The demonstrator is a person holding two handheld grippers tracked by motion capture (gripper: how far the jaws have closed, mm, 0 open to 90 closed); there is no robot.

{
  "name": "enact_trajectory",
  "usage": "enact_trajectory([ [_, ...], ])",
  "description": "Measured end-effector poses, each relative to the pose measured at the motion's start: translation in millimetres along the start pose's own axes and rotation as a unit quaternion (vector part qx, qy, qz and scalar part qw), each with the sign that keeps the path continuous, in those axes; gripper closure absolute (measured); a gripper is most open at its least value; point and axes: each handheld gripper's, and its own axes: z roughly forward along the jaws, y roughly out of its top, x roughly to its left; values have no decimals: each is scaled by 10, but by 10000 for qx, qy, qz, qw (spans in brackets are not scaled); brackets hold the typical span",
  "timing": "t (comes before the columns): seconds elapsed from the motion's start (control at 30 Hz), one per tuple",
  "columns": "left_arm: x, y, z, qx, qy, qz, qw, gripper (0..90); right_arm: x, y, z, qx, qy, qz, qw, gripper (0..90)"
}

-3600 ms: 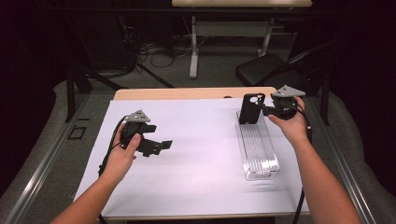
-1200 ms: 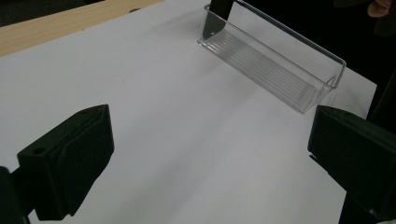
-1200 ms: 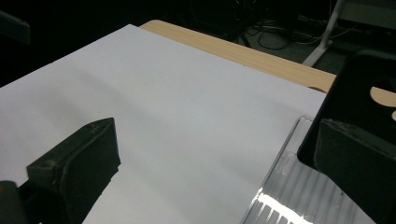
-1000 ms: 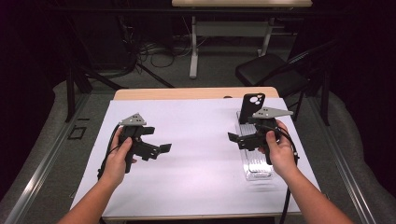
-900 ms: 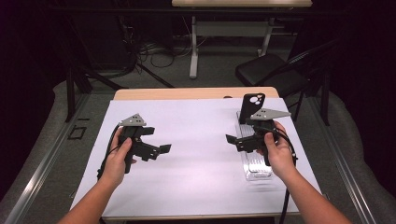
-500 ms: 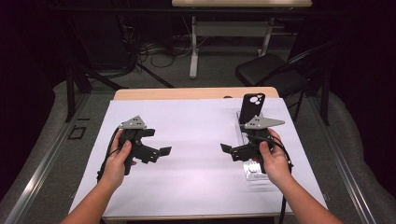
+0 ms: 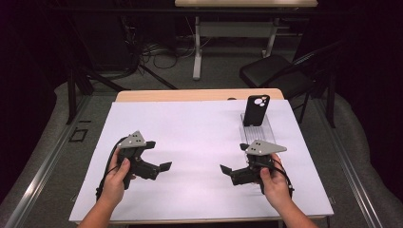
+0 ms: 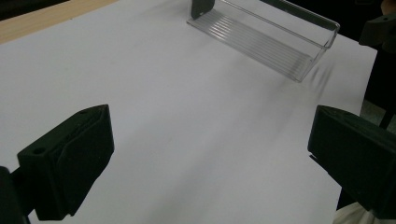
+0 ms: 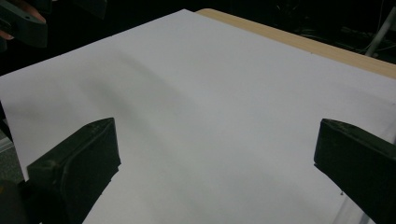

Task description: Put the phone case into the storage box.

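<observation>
We are holding the left claw (image 7: 159,159) low over the white sheet (image 7: 199,142) on the bench (image 7: 199,95), its jaws spread wide with nothing between them. Our right claw (image 7: 233,161) is facing it from the other side, jaws likewise gaping and empty. Behind the right claw a clear plastic tray (image 7: 256,126) is lying lengthwise on the sheet; in the left gripper view its ribbed floor and low see-through walls (image 8: 275,37) are showing. A black phone case (image 7: 256,110) is standing upright at the tray's far end, camera cut-outs at its top. Since 3.6 seconds ago we are seeing the right claw come back from the case toward the near edge, while the left hand (image 7: 116,180) is staying nearly in place.
</observation>
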Motion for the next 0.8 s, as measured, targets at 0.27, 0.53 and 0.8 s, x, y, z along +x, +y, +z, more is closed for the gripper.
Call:
enact_trajectory([
  [0.27,-69,-147,28,76,68,57,9999,8,165,-160,133,92,22,-137,9999,0],
  [0.53,-16,-304,68,-6,9,-213,9998,8,263,-245,247,272,21,-80,9996,0],
  [0.8,-1,-422,107,23,-48,-267,9996,8,339,-319,316,399,65,-94,9991,0],
])
